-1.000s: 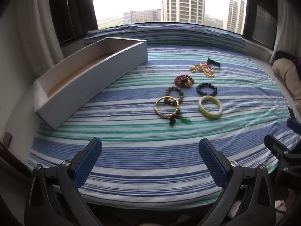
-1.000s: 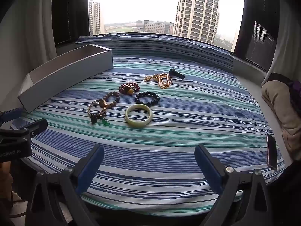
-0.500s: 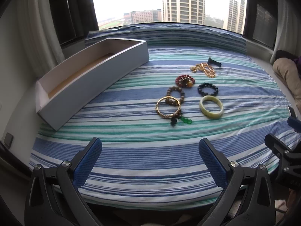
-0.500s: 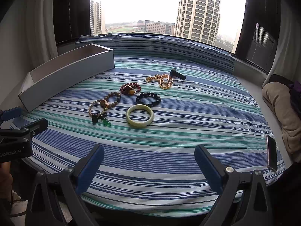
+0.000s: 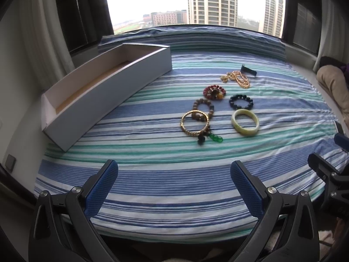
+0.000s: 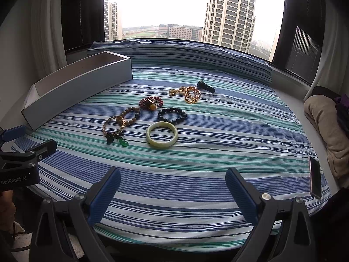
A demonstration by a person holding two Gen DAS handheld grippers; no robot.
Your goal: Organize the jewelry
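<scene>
**Both grippers wide and empty at the near edge of the bed**

Here the left gripper (image 5: 174, 170) hangs over the near edge of the striped bedspread (image 5: 165, 181), its blue-padded fingers (image 5: 102, 187) spread wide with nothing between them and touching nothing. The right gripper (image 6: 173, 174) is likewise spread wide and empty above the same near edge, just to the right of the left one.

Beyond the fingers lies the jewelry, loose on the cloth near the middle of the bed. Nearest is a pale jade bangle (image 6: 161, 135), lying flat. To its left sits a gold bangle (image 5: 194, 122) with a dark charm and a green charm (image 5: 216, 138) at its near side; it overlaps a brown bead bracelet (image 5: 204, 107) just behind it. Behind the jade bangle is a dark bead bracelet (image 6: 172, 115), apart from it. Farther on rests a red bead bracelet (image 6: 151, 103), then a heaped gold chain (image 6: 188, 92) with a small dark object (image 6: 206, 86) just beside it.

Along the far left of the bed stands a long white box (image 5: 104, 93), open at the top; the part of its inside that shows holds no jewelry, only a tan floor. A phone (image 6: 315, 178) lies at the right edge.
</scene>
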